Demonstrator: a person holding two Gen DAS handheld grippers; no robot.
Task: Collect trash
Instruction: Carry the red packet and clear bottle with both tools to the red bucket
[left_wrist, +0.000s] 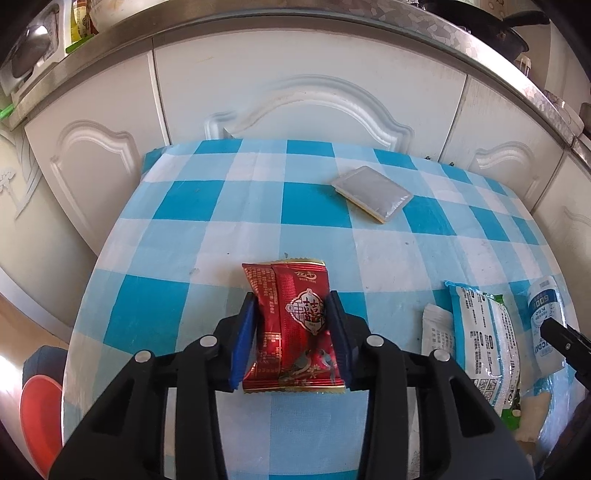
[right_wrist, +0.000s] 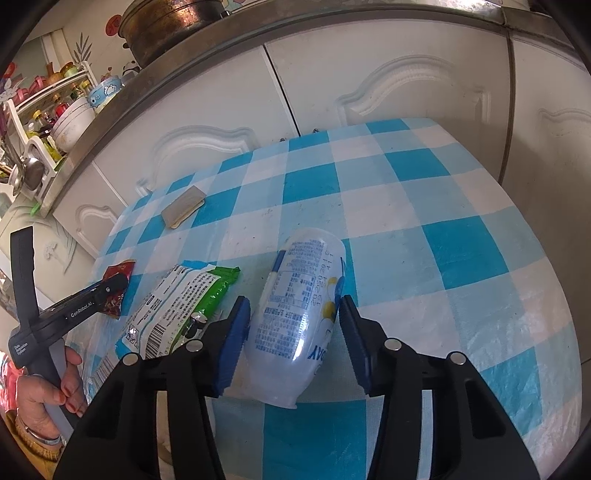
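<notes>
A red snack wrapper (left_wrist: 291, 325) lies on the blue-checked tablecloth (left_wrist: 207, 236). My left gripper (left_wrist: 291, 332) is shut on it, the blue pads pressing its two long edges, and the left edge is creased. The right wrist view shows the same gripper (right_wrist: 110, 291) on the wrapper (right_wrist: 120, 271). A clear printed plastic cup (right_wrist: 299, 314) lies on its side between the pads of my right gripper (right_wrist: 291, 343). The pads stand close on either side with thin gaps, so that gripper is open. The cup (left_wrist: 546, 317) and a right finger (left_wrist: 561, 336) appear at the left view's right edge.
A white, blue and green food bag (right_wrist: 177, 302) lies between the two grippers, with a small white sachet (left_wrist: 436, 332) beside it. A flat silvery packet (left_wrist: 371, 192) sits near the table's far edge. White cabinet doors (left_wrist: 295, 74) stand behind. A red basin (left_wrist: 37, 417) is on the floor at left.
</notes>
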